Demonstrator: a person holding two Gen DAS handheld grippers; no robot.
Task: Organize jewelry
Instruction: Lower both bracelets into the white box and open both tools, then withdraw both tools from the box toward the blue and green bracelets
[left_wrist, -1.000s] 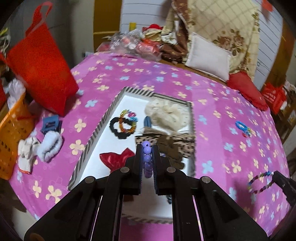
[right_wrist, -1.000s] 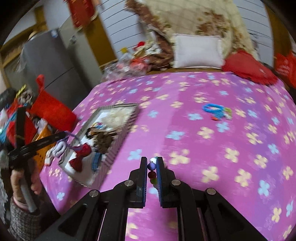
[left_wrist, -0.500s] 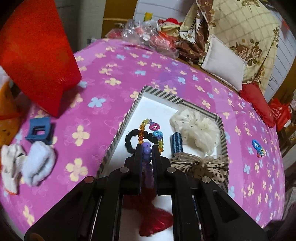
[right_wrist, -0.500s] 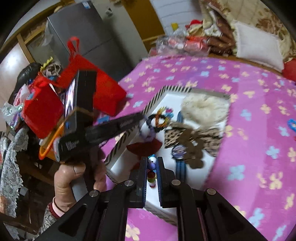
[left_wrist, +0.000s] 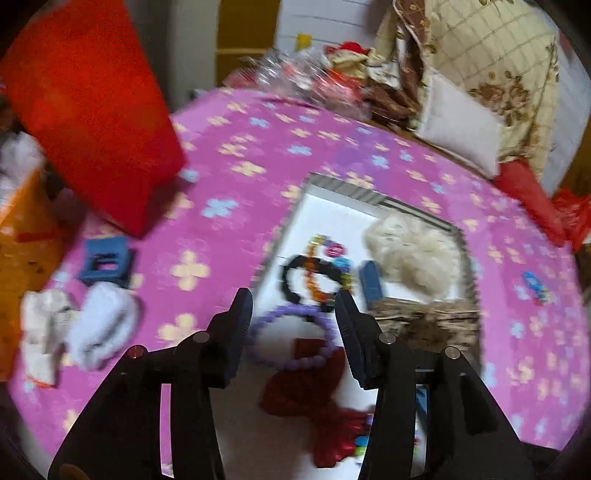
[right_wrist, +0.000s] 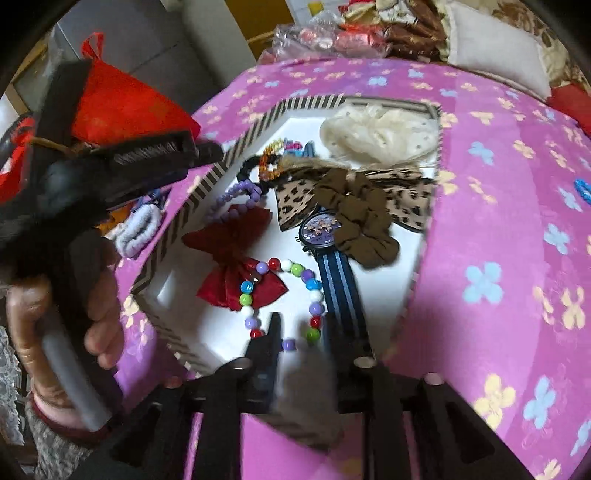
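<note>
Left tool (left_wrist: 293, 312): jaws opening, with the purple bead bracelet (left_wrist: 291, 339) lying between them at frame centre, untouched by the pads. Right tool (right_wrist: 301, 332): jaws opening over the multicoloured bead bracelet (right_wrist: 280, 295) (lower centre). Both bracelets rest inside the striped tray (right_wrist: 207, 184), overlapping the red bow (right_wrist: 236, 258), on the floral table (right_wrist: 498, 221).

Bracelets (right_wrist: 280, 295) in tray (right_wrist: 221, 166)
</note>
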